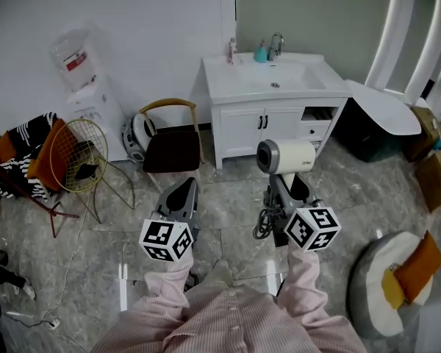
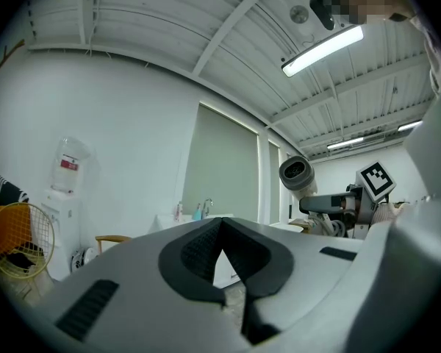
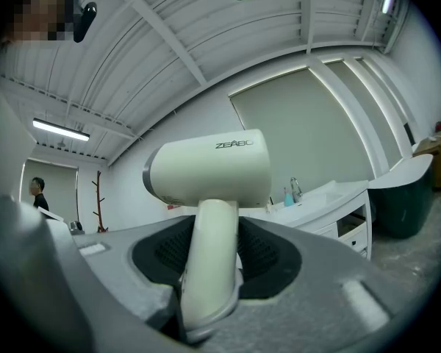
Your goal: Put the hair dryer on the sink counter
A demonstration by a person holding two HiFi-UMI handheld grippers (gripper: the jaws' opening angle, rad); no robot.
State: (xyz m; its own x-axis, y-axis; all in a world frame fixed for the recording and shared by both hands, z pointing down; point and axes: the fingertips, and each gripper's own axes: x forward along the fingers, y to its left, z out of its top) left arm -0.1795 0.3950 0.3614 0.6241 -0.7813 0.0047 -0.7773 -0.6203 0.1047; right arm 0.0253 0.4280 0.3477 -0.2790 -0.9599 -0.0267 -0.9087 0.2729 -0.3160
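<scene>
Your right tongs [image 1: 282, 184] are closed on the handle of the hair dryer [image 1: 287, 156]. The right gripper view shows the handle squeezed between the two dark pads [image 3: 261, 252], with the fat white head standing upright above them. The dryer's cord [image 1: 264, 223] hangs in a loop under those tongs.

Your left tongs [image 1: 184, 186] hold nothing. Their tips are pressed together.

The dryer is up in the air over the floor [image 1: 228, 208], well apart from the sink tabletop [image 1: 231, 87]. The tabletop is at 12 o'clock from the dryer, and its front edge faces you. A strip of floor lies between the dryer and the cabinet doors [image 1: 253, 127].

The basin [image 1: 283, 76] sits in the middle of the tabletop. The tap [image 1: 276, 44], a blue bottle [image 1: 260, 52] and a small pink bottle [image 1: 231, 50] stand along the back edge. The flat white part at the left, at 11 o'clock from the dryer, is bare.

A white rounded board [image 1: 386, 107] sticks out by the tabletop's right end, at 2 o'clock. A dark chair [image 1: 173, 151] stands at 12 o'clock from your left tongs, near the cabinet's left side.
</scene>
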